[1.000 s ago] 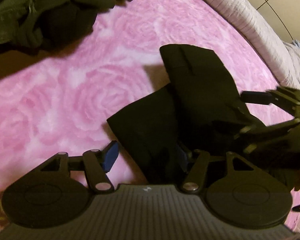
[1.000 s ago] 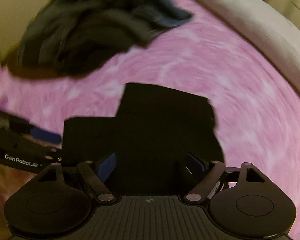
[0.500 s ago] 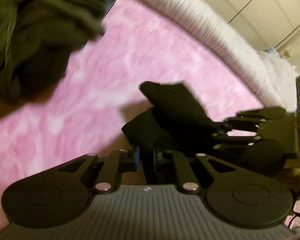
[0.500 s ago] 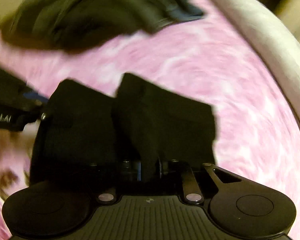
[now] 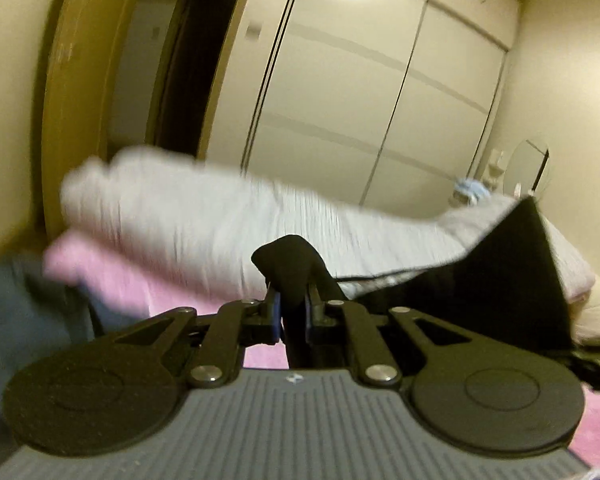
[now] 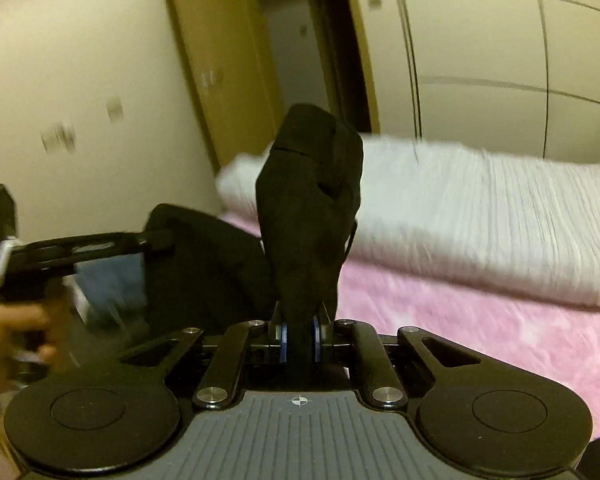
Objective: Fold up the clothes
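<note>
pink blanket (image 6: 480, 320) bed below, white quilt (image 6: 480, 220) along its far edge. left gripper (image 5: 291, 314) and right gripper (image 6: 300, 332) each clamped on black garment (image 6: 308, 200), held up between them. i'd keep corners level, spread before laying down.

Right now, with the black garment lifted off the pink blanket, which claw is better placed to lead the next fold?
Neither clearly: the left claw and the right claw each pinch the black garment, raised over the pink blanket.
</note>
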A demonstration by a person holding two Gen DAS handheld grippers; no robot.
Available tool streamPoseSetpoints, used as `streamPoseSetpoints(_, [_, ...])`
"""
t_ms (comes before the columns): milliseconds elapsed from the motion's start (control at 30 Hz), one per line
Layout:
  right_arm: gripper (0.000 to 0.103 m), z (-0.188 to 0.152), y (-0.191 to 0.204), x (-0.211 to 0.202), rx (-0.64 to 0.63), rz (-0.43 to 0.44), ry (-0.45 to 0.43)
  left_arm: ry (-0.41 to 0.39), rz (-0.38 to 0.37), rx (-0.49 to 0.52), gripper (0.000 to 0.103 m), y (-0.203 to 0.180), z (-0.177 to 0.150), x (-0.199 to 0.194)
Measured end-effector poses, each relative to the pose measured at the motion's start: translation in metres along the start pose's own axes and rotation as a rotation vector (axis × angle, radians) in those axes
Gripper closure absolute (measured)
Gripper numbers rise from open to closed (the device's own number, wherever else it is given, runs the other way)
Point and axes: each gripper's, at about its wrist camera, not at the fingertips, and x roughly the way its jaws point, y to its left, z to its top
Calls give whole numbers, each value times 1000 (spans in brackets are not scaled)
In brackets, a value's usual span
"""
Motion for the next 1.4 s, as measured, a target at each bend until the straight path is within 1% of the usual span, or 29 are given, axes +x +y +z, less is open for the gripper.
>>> streamPoseSetpoints(67, [93, 18, 6, -18, 25, 32, -76, -67, 16, 77, 95, -8, 40, -5])
streamPoseSetpoints(167, [93, 38, 13, -46, 45, 73, -187, -171, 26, 192, 95, -33, 98, -13])
streamPoseSetpoints(267, [93, 52, 4, -75, 65, 79, -272, -243, 1, 312, 95, -83, 141, -13])
streamPoseSetpoints(333, [93, 57, -8, -98, 85, 64, -324, -260, -54, 384, 95, -130, 155, -4])
streamPoseSetpoints(367, [93, 55, -21, -111, 105, 41, -345, -265, -85, 419, 95, -155, 161, 1])
streamPoseSetpoints(467, [93, 40, -67, -157, 173, -62, -387, -242, -219, 513, 95, -244, 152, 28])
streamPoseSetpoints(533, [93, 21, -104, -193, 217, -152, -395, -201, -331, 552, 95, -315, 130, 50])
streamPoseSetpoints(600, [93, -5, -146, -229, 281, -239, -384, -145, -430, 586, 95, -385, 98, 73])
streamPoseSetpoints(733, [93, -83, -249, -306, 461, -433, -322, -5, -609, 661, 95, -529, 11, 122])
streamPoseSetpoints(833, [93, -143, -332, -356, 600, -539, -265, 144, -706, 713, 95, -638, -68, 161])
streamPoseSetpoints(967, [93, -211, -437, -423, 734, -639, -197, 297, -793, 771, 95, -753, -163, 211])
streamPoseSetpoints(1033, [93, -233, -480, -453, 772, -688, -180, 332, -830, 786, 95, -791, -189, 227])
streamPoseSetpoints(1167, [93, -261, -530, -493, 829, -786, -190, 380, -900, 802, 95, -859, -230, 253])
streamPoseSetpoints(1233, [93, -272, -548, -502, 845, -829, -180, 401, -920, 777, 94, -888, -243, 264])
streamPoseSetpoints(1267, [93, -278, -555, -504, 851, -849, -173, 432, -924, 756, 93, -899, -250, 272])
streamPoseSetpoints(1300, [93, -284, -564, -504, 854, -868, -149, 470, -922, 741, 92, -902, -257, 276])
streamPoseSetpoints(1333, [90, -291, -573, -499, 861, -884, -104, 496, -917, 733, 89, -901, -262, 278])
streamPoseSetpoints(1367, [86, -297, -582, -491, 872, -899, -52, 506, -911, 725, 88, -897, -265, 282])
streamPoseSetpoints(1400, [73, -303, -588, -486, 886, -917, -7, 518, -902, 714, 88, -888, -264, 284])
